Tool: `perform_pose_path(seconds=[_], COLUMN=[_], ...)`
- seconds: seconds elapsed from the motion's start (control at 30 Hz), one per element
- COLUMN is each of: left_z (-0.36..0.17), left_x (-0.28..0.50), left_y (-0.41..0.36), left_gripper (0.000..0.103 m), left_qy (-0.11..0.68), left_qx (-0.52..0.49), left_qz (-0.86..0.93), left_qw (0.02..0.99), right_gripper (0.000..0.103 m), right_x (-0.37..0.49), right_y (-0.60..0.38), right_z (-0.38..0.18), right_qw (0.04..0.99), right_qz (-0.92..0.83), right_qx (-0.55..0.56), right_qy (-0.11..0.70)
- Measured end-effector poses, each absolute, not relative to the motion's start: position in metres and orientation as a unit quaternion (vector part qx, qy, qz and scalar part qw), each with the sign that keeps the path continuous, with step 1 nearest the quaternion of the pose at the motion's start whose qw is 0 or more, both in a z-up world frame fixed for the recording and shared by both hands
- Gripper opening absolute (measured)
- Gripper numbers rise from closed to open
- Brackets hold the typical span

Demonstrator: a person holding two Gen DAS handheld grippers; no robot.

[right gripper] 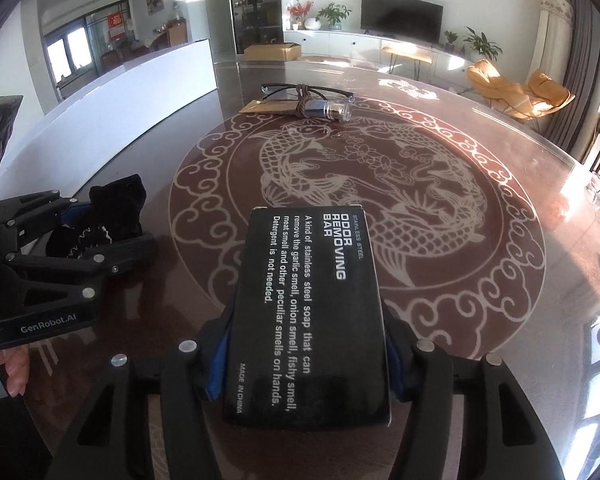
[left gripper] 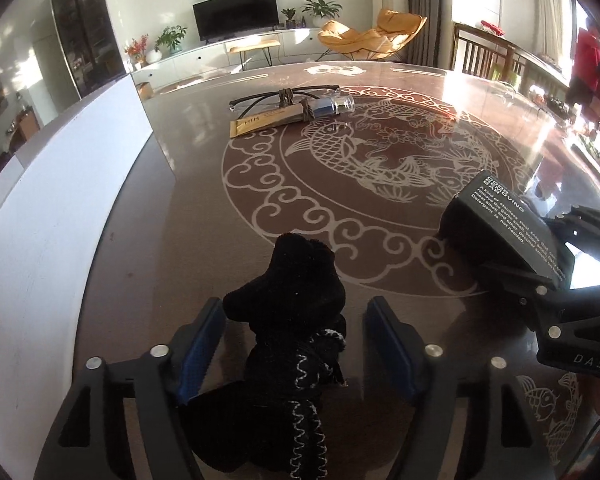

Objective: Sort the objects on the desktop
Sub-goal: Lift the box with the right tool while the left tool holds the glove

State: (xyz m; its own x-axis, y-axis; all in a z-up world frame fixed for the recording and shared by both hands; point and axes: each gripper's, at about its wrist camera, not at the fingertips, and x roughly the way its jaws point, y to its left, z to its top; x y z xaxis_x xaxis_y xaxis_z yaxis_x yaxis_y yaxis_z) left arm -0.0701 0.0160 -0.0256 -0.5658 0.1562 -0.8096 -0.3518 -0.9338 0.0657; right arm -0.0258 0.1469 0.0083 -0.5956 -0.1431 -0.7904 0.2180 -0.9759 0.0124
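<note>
A black velvet pouch [left gripper: 296,336] with white stitching lies on the brown patterned table [left gripper: 204,208] between the fingers of my left gripper [left gripper: 296,344], which is open around it with gaps on both sides. My right gripper [right gripper: 306,354] is shut on a black box [right gripper: 308,312] printed "Odor Removing Bar". The box also shows in the left wrist view [left gripper: 500,216] at the right. In the right wrist view the pouch [right gripper: 112,208] and left gripper [right gripper: 96,236] are at the left.
At the far side of the table lie glasses [left gripper: 284,94], a gold-and-dark tube with a clear cap [left gripper: 296,114] and a cord bundle. A white board [left gripper: 60,200] stands along the table's left edge. Chairs and clutter are at the right.
</note>
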Motion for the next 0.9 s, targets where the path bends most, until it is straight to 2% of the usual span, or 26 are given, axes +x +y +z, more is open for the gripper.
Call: perform_pose_path(seconds=[0.03,0.13,0.2,0.3,0.37,0.9], left_z=[-0.0277,-0.0283,-0.0284,-0.0307,-0.0310,-0.0308], left_x=[-0.0736,-0.0761,-0.0754,-0.0758,-0.0757,-0.0758], left_y=[0.0119,0.0038,0.0052,0.0060,0.0059,0.0058], left_gripper=[0.096,0.097,0.102,0.103,0.103,0.103], left_qy=[0.098,0.078,0.082,0.082,0.082,0.082], left_qx=[-0.454,-0.463,-0.466,-0.468,-0.468,-0.468], left_qz=[0.873,0.871,0.869,0.868,0.867,0.868], left_qw=[0.146,0.147,0.147,0.148,0.148,0.148], right_gripper=[0.064,0.073,0.076,0.090,0.095,0.097], right_x=[-0.0271,-0.0298,-0.0310,-0.0338,-0.0358,-0.0358], right_y=[0.1456,0.1457,0.1458,0.1426,0.1442,0.1430], right_z=[0.0079,0.0067,0.0062,0.0042,0.0026,0.0019], right_qw=[0.097,0.092,0.097,0.095,0.093,0.088], right_qz=[-0.892,-0.891,-0.890,-0.886,-0.883,-0.884], right_qx=[0.439,0.443,0.444,0.450,0.456,0.456], right_qy=[0.047,0.048,0.047,0.057,0.053,0.057])
